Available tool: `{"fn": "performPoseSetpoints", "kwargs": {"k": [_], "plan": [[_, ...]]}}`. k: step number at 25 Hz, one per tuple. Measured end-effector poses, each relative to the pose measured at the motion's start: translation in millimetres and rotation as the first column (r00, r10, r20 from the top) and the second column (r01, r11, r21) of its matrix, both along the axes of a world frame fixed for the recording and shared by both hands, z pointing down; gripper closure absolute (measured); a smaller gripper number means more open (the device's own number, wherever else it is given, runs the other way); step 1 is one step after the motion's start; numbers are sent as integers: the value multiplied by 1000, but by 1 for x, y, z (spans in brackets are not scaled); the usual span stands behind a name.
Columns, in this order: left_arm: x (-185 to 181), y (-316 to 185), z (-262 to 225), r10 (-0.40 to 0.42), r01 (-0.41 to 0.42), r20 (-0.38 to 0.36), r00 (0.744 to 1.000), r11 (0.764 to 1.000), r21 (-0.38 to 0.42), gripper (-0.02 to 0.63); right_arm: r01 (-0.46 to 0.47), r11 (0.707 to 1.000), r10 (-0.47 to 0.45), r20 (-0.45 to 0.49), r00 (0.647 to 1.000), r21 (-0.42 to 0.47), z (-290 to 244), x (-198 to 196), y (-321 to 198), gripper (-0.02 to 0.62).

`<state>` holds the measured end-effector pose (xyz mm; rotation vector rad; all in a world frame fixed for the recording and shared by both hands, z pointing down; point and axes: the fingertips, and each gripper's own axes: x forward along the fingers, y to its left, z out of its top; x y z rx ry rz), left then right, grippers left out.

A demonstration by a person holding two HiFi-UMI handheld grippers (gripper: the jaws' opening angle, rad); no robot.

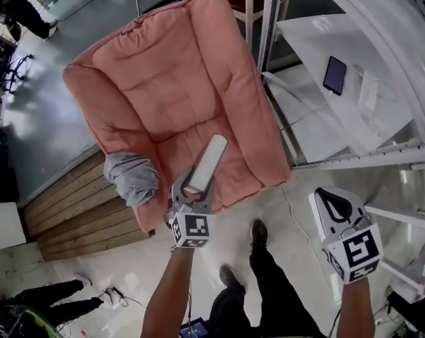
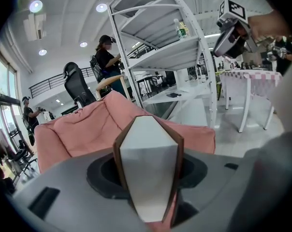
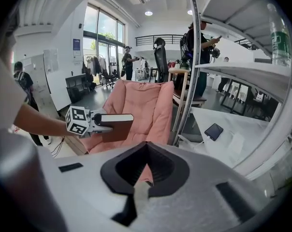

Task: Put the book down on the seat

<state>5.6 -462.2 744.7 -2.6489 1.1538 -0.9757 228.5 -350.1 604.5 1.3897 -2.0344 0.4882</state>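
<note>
A book [image 1: 207, 159] with a brown cover and white page edges is clamped at one end in my left gripper [image 1: 193, 189]. It sticks out over the front edge of the pink cushioned seat [image 1: 170, 83], held above it. In the left gripper view the book [image 2: 148, 163] fills the gap between the jaws, with the seat [image 2: 83, 129] behind. My right gripper [image 1: 330, 197] hangs to the right of the seat over the floor, jaws together and holding nothing. In the right gripper view the book [image 3: 112, 124] shows in front of the seat [image 3: 146, 100].
A grey cloth [image 1: 131, 177] lies bunched at the seat's front left corner. A wooden platform [image 1: 79, 210] lies under it at the left. A white shelf rack with a phone [image 1: 335, 74] stands right of the seat. The person's shoes [image 1: 257, 234] are on the floor below.
</note>
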Motion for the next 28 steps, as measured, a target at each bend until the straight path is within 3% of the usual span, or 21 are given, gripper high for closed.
{"fn": "performPoseSetpoints", "kwargs": {"k": [16, 22, 28], "plan": [[37, 16, 115, 116, -113, 194, 974, 993, -25, 390, 17, 997, -16, 13, 1000, -72, 58, 14, -9, 603], [41, 37, 156, 197, -176, 257, 946, 979, -102, 374, 21, 996, -20, 14, 1000, -82, 68, 17, -7, 603], [51, 52, 166, 273, -220, 233, 933, 948, -231, 342, 20, 996, -18, 18, 1000, -89, 68, 14, -4, 603]]}}
